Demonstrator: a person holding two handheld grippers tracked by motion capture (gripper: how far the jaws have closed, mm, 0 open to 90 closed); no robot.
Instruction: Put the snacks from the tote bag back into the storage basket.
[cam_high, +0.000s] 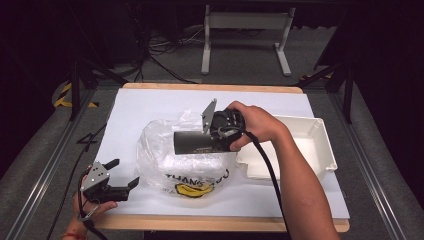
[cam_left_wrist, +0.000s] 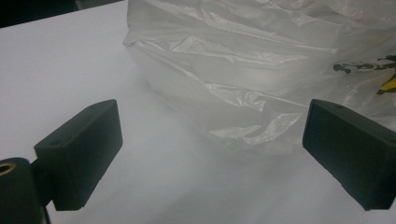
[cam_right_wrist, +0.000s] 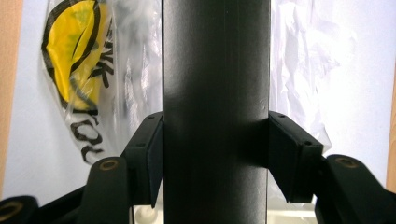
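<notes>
**Black box held over the bag, left gripper waiting beside it**

High view: the right gripper (cam_high: 212, 134) is clamped on a long black box (cam_high: 192, 142), carried level above a clear plastic bag (cam_high: 170, 160) that lies on the white table (cam_high: 150, 102). The box points toward the person's left, over the middle of the bag. A white bin (cam_high: 320, 145) sits just right of the bag, touching its edge. The left gripper (cam_high: 122, 172) rests low at the near left corner, jaws spread wide, aimed at the bag's near-left side and holding nothing.

Left gripper view: both jaws stand well apart with bare table between them. The bag's crumpled side (cam_left_wrist: 243, 93) lies just ahead of the tips, near but not touched.

Right gripper view: the box (cam_right_wrist: 215, 107) runs straight up the middle, pinched on both flanks by the jaws. Beneath it lie the bag's printed yellow face (cam_right_wrist: 74, 60) and more film to the other side.

By my reading, the step in hand is loading the box into the bag. Where the bag's mouth lies I cannot tell. The next move likely calls for the left gripper to pinch a film edge and lift it open, so that the right can steer the box's free end inside without snagging the plastic.
</notes>
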